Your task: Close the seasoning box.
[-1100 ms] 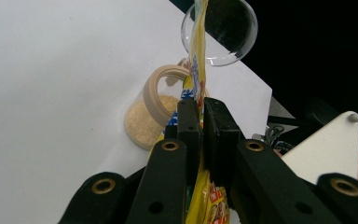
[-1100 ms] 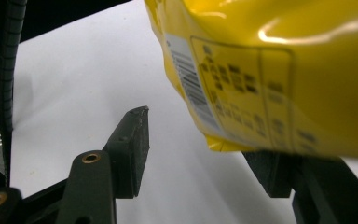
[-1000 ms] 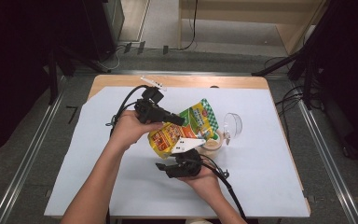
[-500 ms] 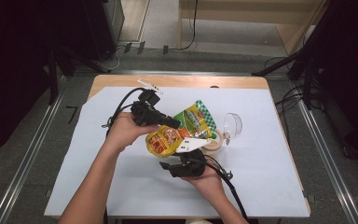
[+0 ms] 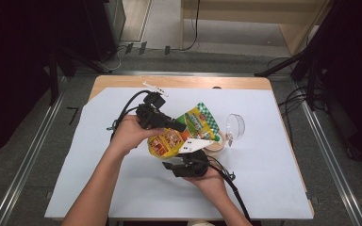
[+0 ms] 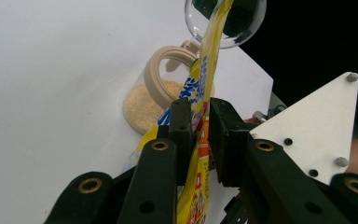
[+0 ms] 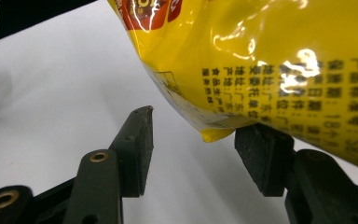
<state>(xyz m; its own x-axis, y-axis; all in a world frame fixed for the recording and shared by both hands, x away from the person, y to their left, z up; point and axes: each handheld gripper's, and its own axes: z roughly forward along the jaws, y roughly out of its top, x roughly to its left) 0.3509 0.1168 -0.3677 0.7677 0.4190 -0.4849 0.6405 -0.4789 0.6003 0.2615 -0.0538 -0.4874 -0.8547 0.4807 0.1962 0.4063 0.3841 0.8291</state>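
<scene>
Above the open jar [image 5: 215, 141], at two o'clock from my left gripper [image 6: 200, 122], I pinch the tilted yellow pouch [image 5: 181, 134] while its jaws have just been easing apart. My right gripper [image 7: 193, 144], spread but closing, waits under its corner. Next: tip it further. The pouch's tilt matches before.

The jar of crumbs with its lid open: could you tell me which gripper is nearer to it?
Right. The right gripper sits just in front of the jar, under the yellow pouch; the left gripper clamps the pouch farther left.
</scene>
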